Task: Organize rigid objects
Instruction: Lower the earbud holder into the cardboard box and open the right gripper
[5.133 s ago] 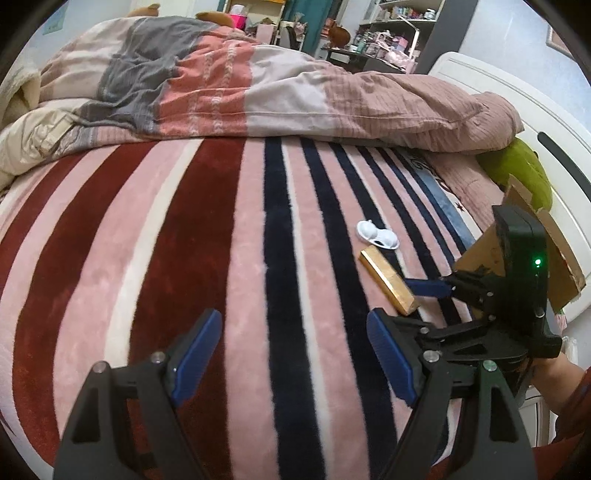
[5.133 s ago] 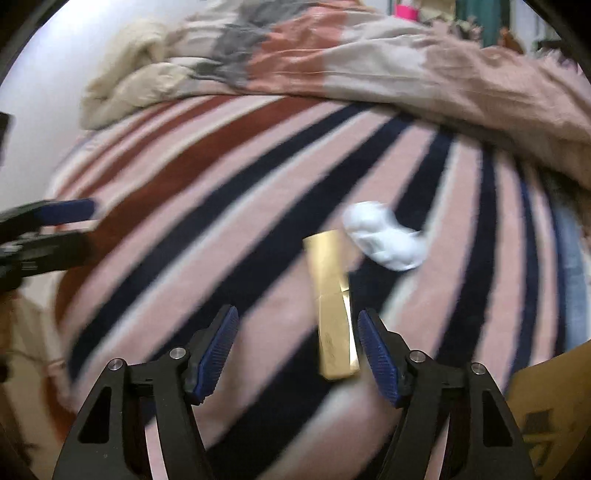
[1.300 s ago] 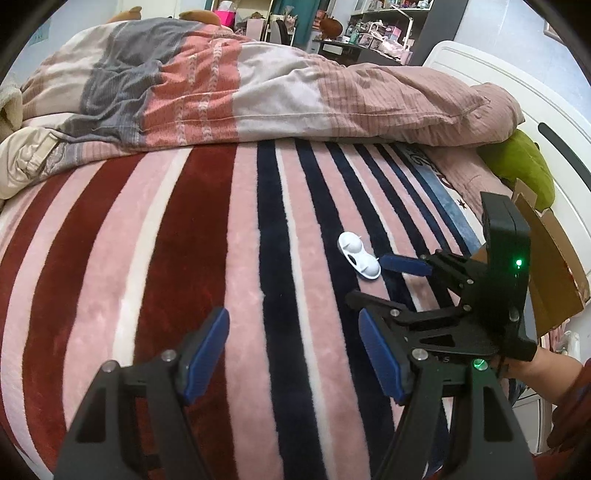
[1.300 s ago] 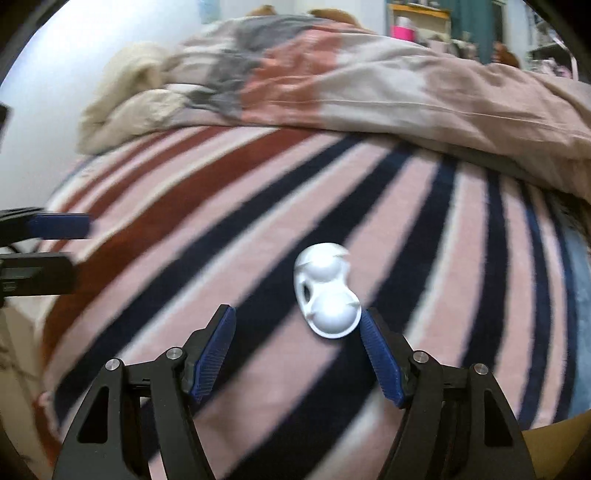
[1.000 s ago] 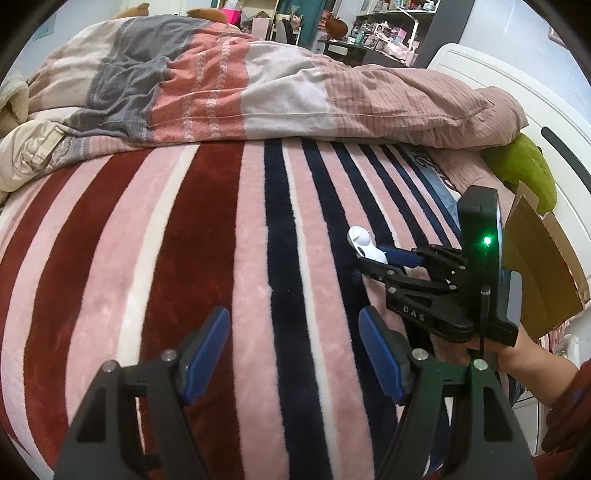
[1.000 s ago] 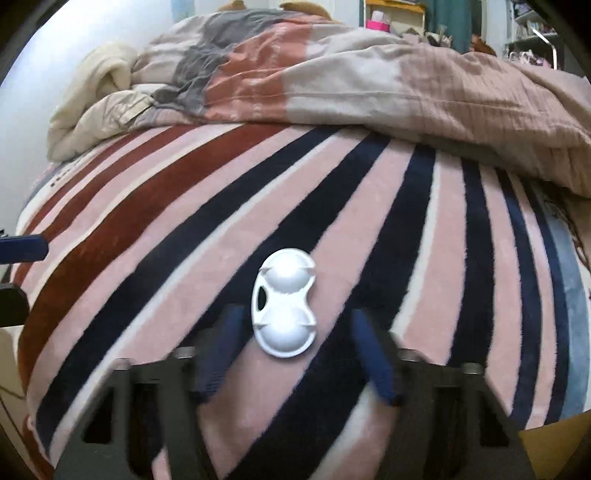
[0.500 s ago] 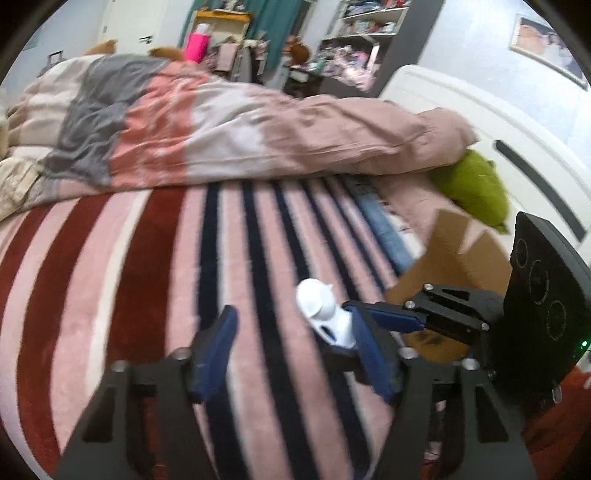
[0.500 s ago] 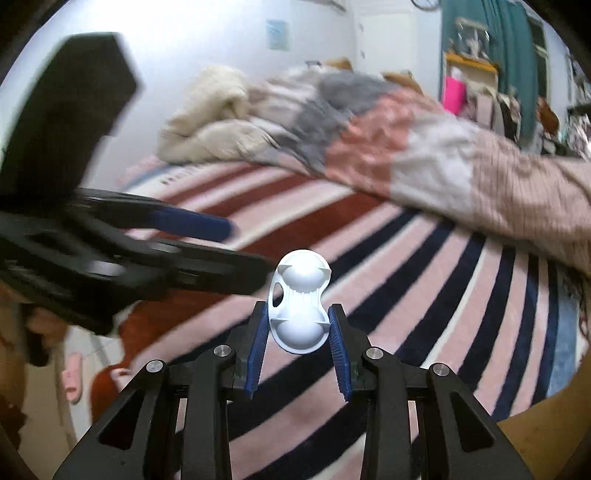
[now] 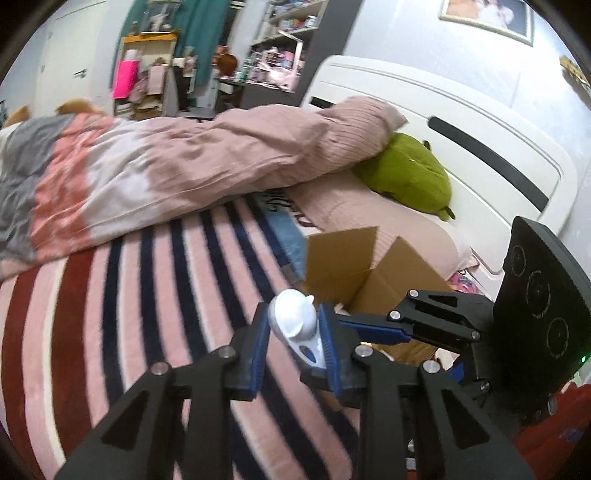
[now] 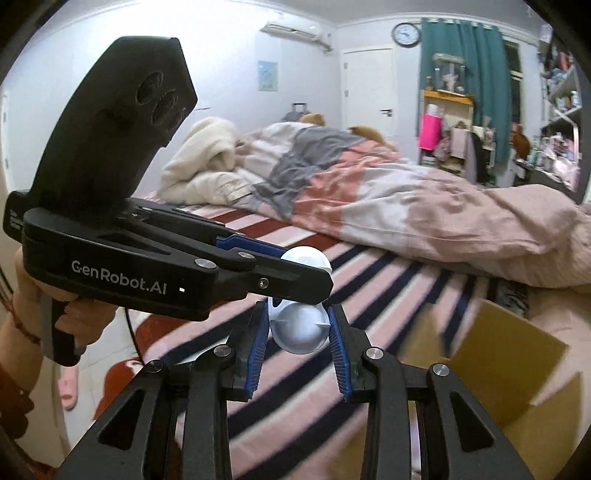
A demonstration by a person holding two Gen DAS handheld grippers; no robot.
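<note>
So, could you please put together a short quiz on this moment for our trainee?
1. True or false: the white case rests inside the cardboard box.
2. Which grips the case? A: left gripper only. B: right gripper only. C: both.
3. What green thing lies by the headboard?
Key: 1 false, it is held clear of the box. 2 C. 3 the green plush toy.

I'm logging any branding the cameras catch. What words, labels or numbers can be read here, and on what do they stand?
"GenRobot.AI": white letters on the side of the left gripper, seen from the right wrist.
Wall clock: its numerals are too small to read.
Blue wall poster: too small to read.
Dark print on the bedding by the quilt: blurred, unreadable.
</note>
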